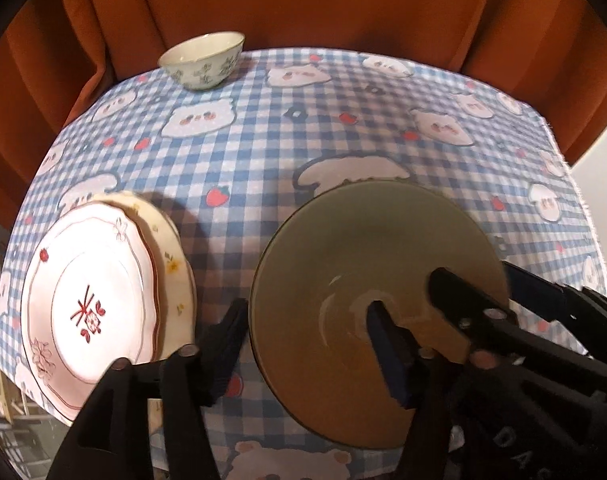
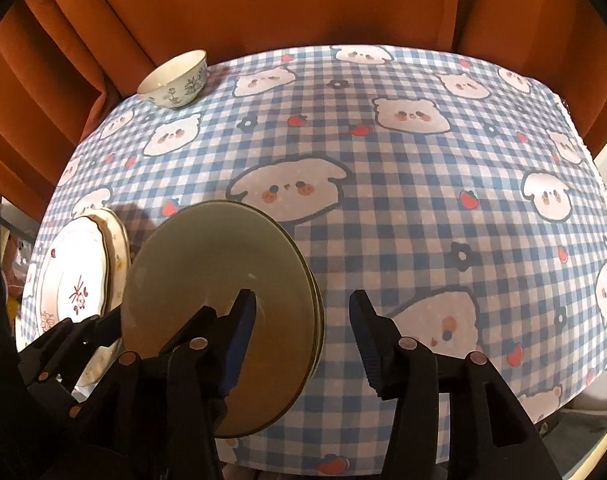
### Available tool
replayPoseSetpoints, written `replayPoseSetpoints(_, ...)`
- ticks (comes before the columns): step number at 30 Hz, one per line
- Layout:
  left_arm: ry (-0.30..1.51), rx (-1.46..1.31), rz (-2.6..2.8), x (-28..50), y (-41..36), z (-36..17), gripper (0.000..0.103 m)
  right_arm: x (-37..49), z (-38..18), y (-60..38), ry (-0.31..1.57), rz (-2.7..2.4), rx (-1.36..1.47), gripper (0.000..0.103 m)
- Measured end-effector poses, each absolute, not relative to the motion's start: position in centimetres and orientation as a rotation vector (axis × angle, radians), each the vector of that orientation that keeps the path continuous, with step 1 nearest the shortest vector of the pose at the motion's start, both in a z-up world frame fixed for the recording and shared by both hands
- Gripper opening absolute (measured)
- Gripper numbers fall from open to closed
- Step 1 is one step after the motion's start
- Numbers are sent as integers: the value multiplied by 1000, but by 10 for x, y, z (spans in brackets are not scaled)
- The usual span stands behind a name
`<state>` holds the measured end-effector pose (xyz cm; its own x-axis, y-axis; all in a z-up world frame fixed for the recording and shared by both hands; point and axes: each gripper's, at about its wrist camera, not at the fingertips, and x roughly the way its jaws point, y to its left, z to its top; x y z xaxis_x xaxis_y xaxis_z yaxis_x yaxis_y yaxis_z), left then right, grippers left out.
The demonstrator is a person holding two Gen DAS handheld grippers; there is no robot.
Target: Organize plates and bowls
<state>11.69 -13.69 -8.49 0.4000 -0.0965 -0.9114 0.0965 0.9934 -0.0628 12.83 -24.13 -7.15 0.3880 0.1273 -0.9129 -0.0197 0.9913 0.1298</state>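
Left wrist: green bowl (image 1: 343,264) straddled by left gripper (image 1: 307,312).

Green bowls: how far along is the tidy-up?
Done: two plates sit stacked at the left, and the green bowls look nested. In hand: the left gripper and right gripper each straddle opposite sides of the green rim, jaws open, nothing clamped. Left: the small floral bowl stands alone at the far edge, not yet grouped with the other bowls.
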Motion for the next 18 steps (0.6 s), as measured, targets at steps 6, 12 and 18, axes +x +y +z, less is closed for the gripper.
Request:
replayPoseSetpoints(6,1086,9,-127,117,-129,-64,76,124,-49,-234,1112,91,87,63)
replayPoseSetpoints(12,1076,18,-150,128,-109,-54,77,131,-35,-219,1091,62,95,64)
replayPoseSetpoints(18,1088,14,-177,143,-80,-48,77,143,-25,-192,1099,28,90,65)
